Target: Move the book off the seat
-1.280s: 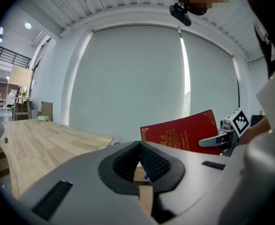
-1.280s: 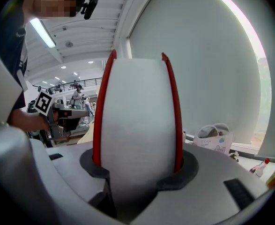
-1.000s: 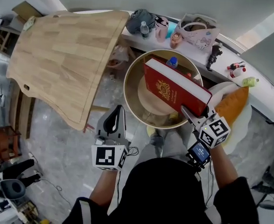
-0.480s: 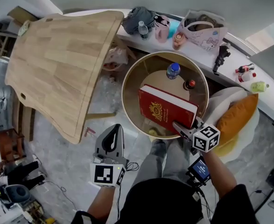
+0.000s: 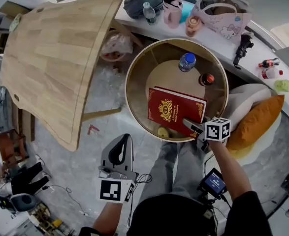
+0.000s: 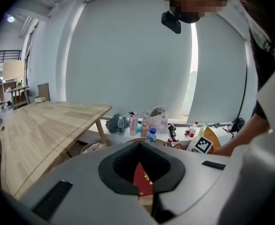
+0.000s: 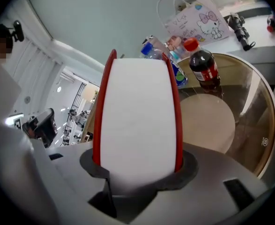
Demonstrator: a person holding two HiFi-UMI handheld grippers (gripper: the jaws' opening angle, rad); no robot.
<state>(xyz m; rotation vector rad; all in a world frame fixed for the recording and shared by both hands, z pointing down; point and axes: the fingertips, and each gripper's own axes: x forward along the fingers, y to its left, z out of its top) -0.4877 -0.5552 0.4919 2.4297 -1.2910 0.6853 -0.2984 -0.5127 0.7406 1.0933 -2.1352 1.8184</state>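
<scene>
I see the book [image 5: 176, 111] over the near half of the round table [image 5: 128, 85], my right gripper [image 5: 192, 127] at its near right corner. A larger bottle [image 5: 187, 61] and a smaller bottle [image 5: 207, 79] stand behind it. The wooden table [image 5: 50, 58] lies left, the cushion [image 5: 256, 122] right. My left gripper [image 5: 123, 139] is near-left, apart.

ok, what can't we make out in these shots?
- Head view: book title, too small to read.
- Head view: whether the book rests on the round table, hidden by the book itself.
- Left gripper view: most of the book, blocked by the left gripper.
</scene>
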